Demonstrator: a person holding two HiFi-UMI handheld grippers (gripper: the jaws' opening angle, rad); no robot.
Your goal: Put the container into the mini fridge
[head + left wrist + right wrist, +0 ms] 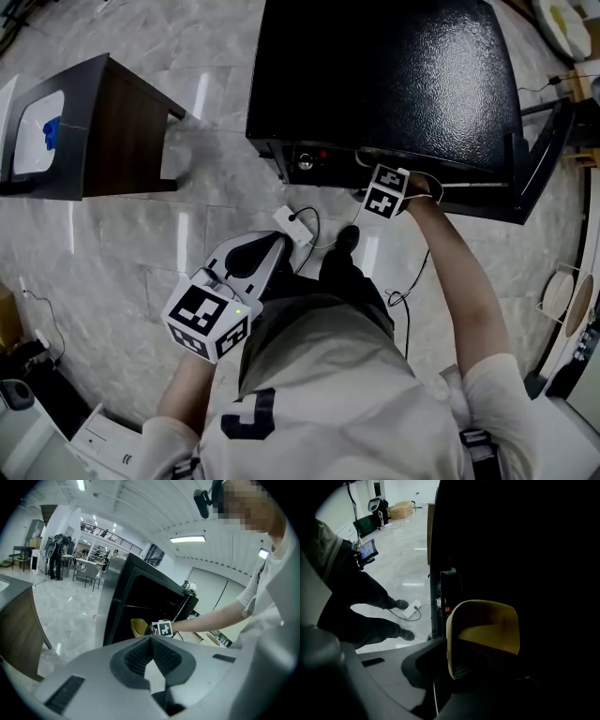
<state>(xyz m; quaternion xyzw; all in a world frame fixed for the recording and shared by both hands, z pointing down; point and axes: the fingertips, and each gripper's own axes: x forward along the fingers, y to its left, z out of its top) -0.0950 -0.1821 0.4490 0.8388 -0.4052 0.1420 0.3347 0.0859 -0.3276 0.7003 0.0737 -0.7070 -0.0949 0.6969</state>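
Hanging low against the person's torso: left gripper (267, 248), jaws closed together on nothing, ribbed pads (166, 656) meeting at their tips, marker cube (208, 322) nearest the wearer. Floor (141, 244): pale, glossy marble tile. Shoe (347, 238): dark, one showing in the head view just ahead of the legs. Power strip (292, 225): white, lying on the floor beside the shoe, with a black cable (314, 225) looping from it. Right forearm (459, 272): bare, stretched forward to the fridge front. Right gripper (448, 654): reaching into the fridge opening and clamped on the near wall of the container, one pad inside the rim and one outside. Container (487, 625): yellow, open-topped, with rounded corners, held within the dark cavity of the fridge; whether its base rests on a shelf cannot be told. Mini fridge (394, 75): black with a pebbled top, standing on the floor, door (542, 155) swung open to the person's right. A knob (305, 161) and a red lamp (322, 153) sit on the front, left of the opening. Side table (112, 122): dark wood, well apart to the left of the fridge, bearing a white tray (28, 141) with a blue object (50, 131) in it.
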